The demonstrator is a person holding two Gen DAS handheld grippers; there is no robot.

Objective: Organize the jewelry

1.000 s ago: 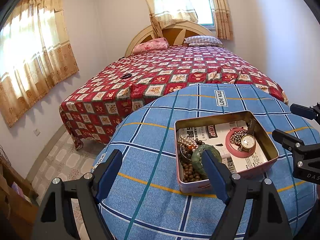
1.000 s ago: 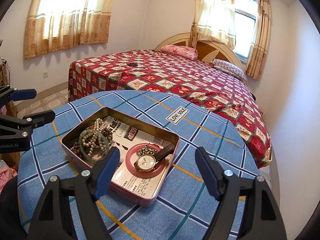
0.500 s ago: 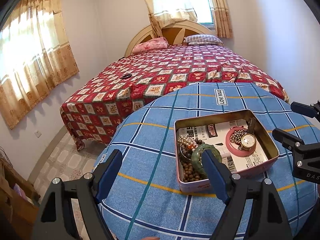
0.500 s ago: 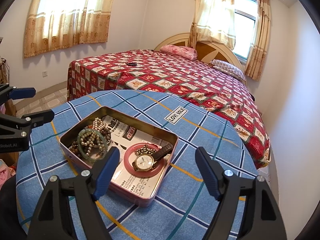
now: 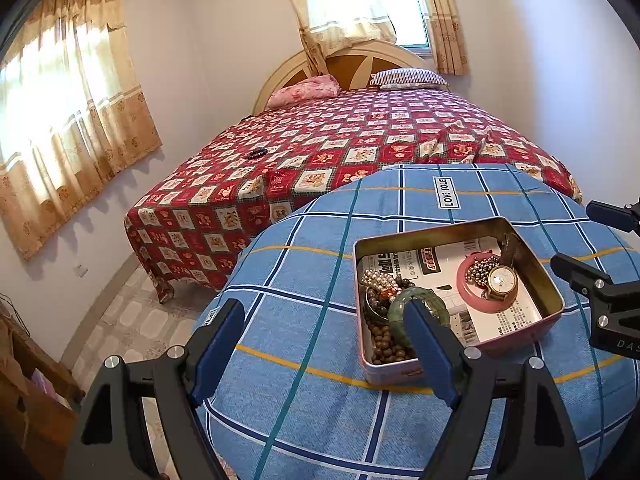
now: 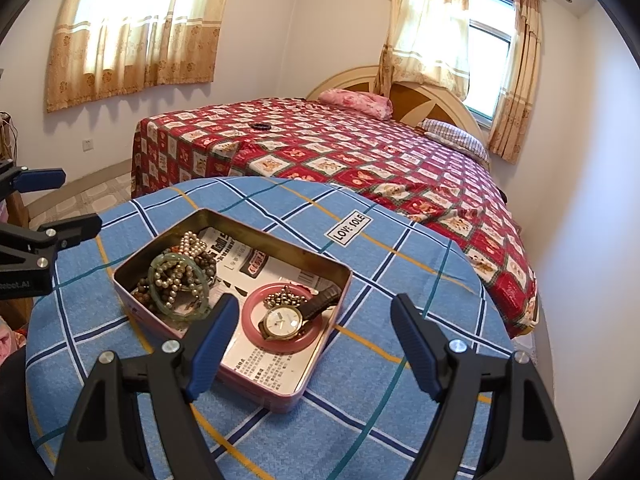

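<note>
An open pink tin (image 5: pixel 520 240) (image 6: pixel 280 240), lined with printed paper, sits on the blue checked tablecloth (image 5: pixel 304 320). Its left end holds a green bangle (image 5: pixel 416 292) (image 6: pixel 152 280), pearls (image 5: pixel 378 278) (image 6: pixel 192 242) and brown beads (image 5: pixel 384 344). A gold watch (image 5: pixel 502 282) (image 6: pixel 284 320) and a silver bead chain (image 6: pixel 286 298) lie inside a pink bangle (image 5: pixel 464 280) (image 6: pixel 252 312). My left gripper (image 5: pixel 324 312) hovers open at the tin's left end. My right gripper (image 6: pixel 316 308) hovers open at its near right corner. Neither holds anything.
The round table ends close beyond the tin, with a "LOVE SOLE" label (image 5: pixel 447 193) on the cloth. A bed with a red patterned cover (image 5: pixel 360 140) stands right behind it, a small dark object (image 5: pixel 256 153) lying on top. Tiled floor (image 5: pixel 132 320) lies to the left.
</note>
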